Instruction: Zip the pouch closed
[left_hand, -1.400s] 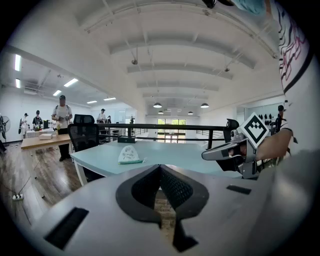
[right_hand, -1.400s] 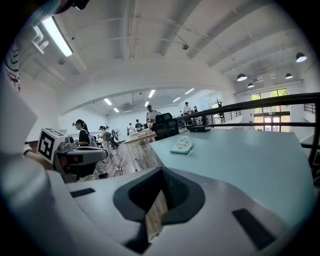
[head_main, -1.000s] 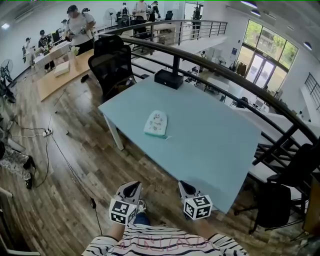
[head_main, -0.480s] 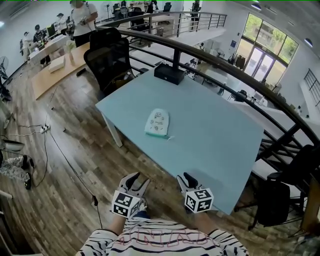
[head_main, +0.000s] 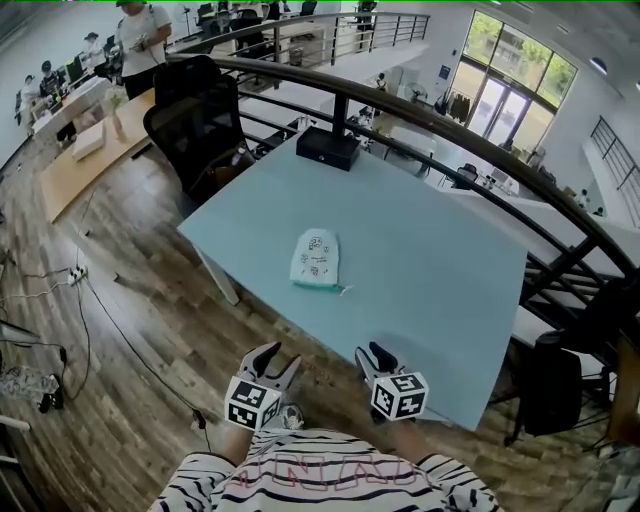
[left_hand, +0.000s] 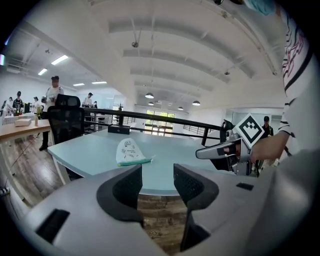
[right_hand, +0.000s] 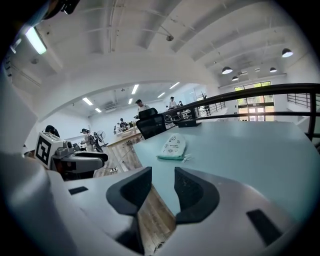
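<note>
A white soft pouch with little drawings and a green edge (head_main: 316, 258) lies flat on the big pale blue table (head_main: 440, 290). It is close to the table's near edge, the one in front of the person, and more toward the left corner. Its green edge faces that near edge, and a small tag sticks out at one end. It is too small to see if the zip is open or closed.

The left gripper (head_main: 272, 358) is held over the brown wooden floor (head_main: 150, 300), off the table. Its jaws are opening, and nothing is between them. The right gripper (head_main: 377, 356) is just beside the table's near edge. Its jaws are wide apart too, with nothing between them. Both grippers point at the pouch but are well apart from it.

A black box (head_main: 327, 148) sits at the table's far corner. A black office chair (head_main: 195, 125) stands by the table's left edge.
</note>
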